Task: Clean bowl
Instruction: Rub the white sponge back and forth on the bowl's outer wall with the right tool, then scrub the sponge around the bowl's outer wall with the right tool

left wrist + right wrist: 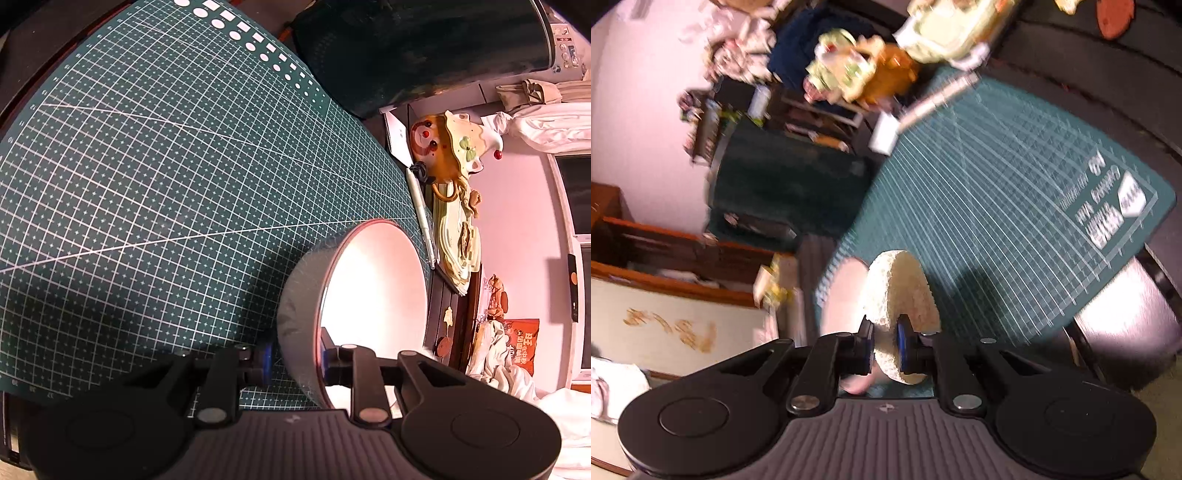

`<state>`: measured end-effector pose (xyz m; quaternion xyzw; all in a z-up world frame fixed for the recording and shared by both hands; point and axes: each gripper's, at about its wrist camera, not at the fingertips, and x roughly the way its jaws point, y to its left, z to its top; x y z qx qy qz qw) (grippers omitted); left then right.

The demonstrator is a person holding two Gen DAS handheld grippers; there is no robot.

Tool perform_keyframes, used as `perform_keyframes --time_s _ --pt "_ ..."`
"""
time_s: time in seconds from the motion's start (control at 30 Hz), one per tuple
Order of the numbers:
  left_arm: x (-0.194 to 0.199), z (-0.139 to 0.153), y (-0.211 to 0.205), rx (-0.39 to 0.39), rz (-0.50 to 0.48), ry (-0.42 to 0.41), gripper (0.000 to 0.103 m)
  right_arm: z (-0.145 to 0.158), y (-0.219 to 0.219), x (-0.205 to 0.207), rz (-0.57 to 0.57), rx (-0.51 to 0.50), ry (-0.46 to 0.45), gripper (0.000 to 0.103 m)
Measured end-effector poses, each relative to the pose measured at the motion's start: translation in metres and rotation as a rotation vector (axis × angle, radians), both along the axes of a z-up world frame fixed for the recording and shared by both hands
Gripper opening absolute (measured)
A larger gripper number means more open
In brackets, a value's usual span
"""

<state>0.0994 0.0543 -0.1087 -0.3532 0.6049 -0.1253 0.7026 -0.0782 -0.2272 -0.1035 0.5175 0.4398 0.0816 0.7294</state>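
In the left wrist view my left gripper [295, 363] is shut on the rim of a bowl [373, 288], grey outside and white inside with a reddish rim. One finger is on the outer wall, the other inside. The bowl is tipped on its side over the green cutting mat [147, 166]. In the right wrist view my right gripper [884, 349] is shut on a round cream sponge [899, 295], held on edge. The bowl [844, 295] shows as a pale blurred shape just left of the sponge; whether they touch I cannot tell.
A dark green cylindrical container [417, 48] stands beyond the mat's far edge. A pen [423, 214] and a clown-faced ornament [447, 147] lie along the mat's right side. The right wrist view shows a wooden shelf [665, 251] at the left.
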Motion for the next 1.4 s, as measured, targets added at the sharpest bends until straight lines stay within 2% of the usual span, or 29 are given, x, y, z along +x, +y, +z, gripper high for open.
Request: perform_keyframes --time_s 0.1,0.17,0.23,0.43,0.67,0.9,1.1,1.3,1.4 --pt "0.000 -0.001 0.002 0.003 -0.003 -0.001 0.023 0.001 -0.004 -0.002 -0.044 0.029 -0.012 0.012" --pt "0.000 -0.002 0.004 0.003 -0.003 0.001 0.023 0.010 -0.009 -0.004 -0.065 0.031 -0.052 0.012" --pt "0.000 0.000 0.000 0.005 -0.001 -0.001 0.023 0.012 -0.010 -0.004 -0.063 0.030 -0.061 0.012" --pt "0.000 0.000 0.000 0.001 0.001 -0.001 0.023 0.002 0.002 -0.001 0.004 -0.006 -0.011 0.012" --pt "0.002 0.003 -0.004 0.007 -0.003 -0.003 0.023 0.018 -0.010 -0.003 -0.041 0.006 -0.079 0.012" --pt "0.002 0.002 -0.007 0.005 -0.002 -0.004 0.023 0.001 0.001 0.000 0.002 -0.011 -0.003 0.012" --pt "0.000 0.004 -0.009 0.005 -0.001 -0.004 0.023 0.018 -0.006 -0.004 -0.040 -0.013 -0.081 0.012" --pt "-0.002 0.000 -0.002 -0.003 0.003 -0.003 0.023 0.001 0.005 -0.001 0.017 -0.028 -0.002 0.012" --pt "-0.003 -0.002 0.003 0.000 0.001 -0.002 0.023 0.013 -0.001 -0.003 -0.016 -0.022 -0.049 0.012"
